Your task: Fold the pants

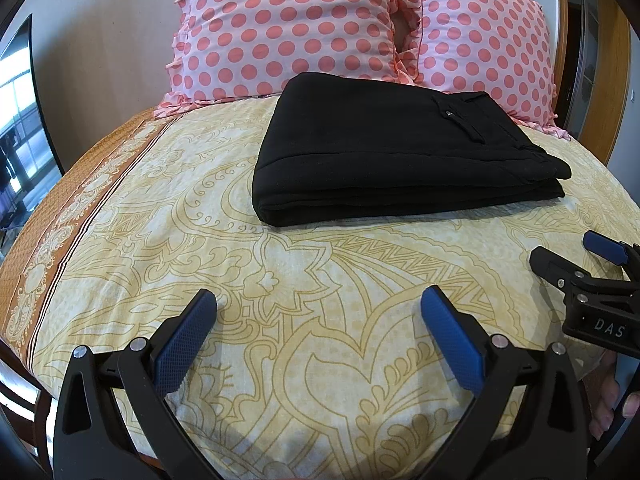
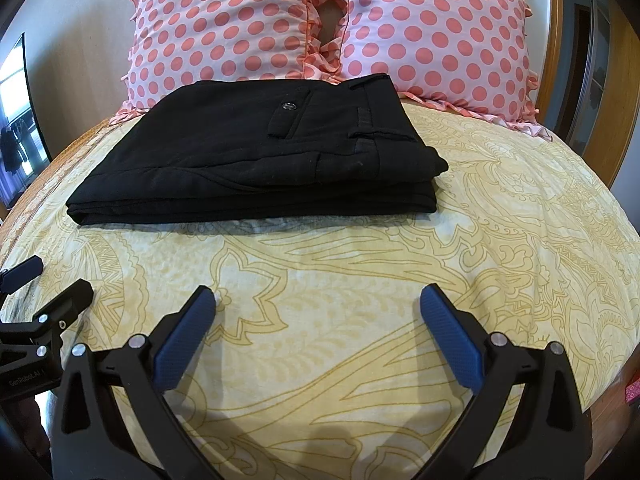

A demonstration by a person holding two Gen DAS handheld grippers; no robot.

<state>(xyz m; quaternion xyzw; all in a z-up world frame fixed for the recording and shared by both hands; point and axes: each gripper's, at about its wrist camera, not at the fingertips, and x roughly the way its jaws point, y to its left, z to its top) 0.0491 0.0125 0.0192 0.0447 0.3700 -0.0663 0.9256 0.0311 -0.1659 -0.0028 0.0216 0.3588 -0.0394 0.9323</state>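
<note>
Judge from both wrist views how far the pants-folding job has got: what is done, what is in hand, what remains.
Done: the black pants lie in a compact layered rectangle on the yellow patterned bedsheet, before two polka-dot pillows.

In hand: nothing. The left gripper and right gripper are both open, short of the pants.

Left: apparently nothing; at most squaring the slightly offset right-hand edges.

Both wrist cams sit low over the bed (image 1: 320, 264), near its foot end, facing the polka-dot pillows (image 2: 320, 20). Left view sits further left of them, right view further right; both share the pillows and the black pants (image 2: 256, 156)
</note>
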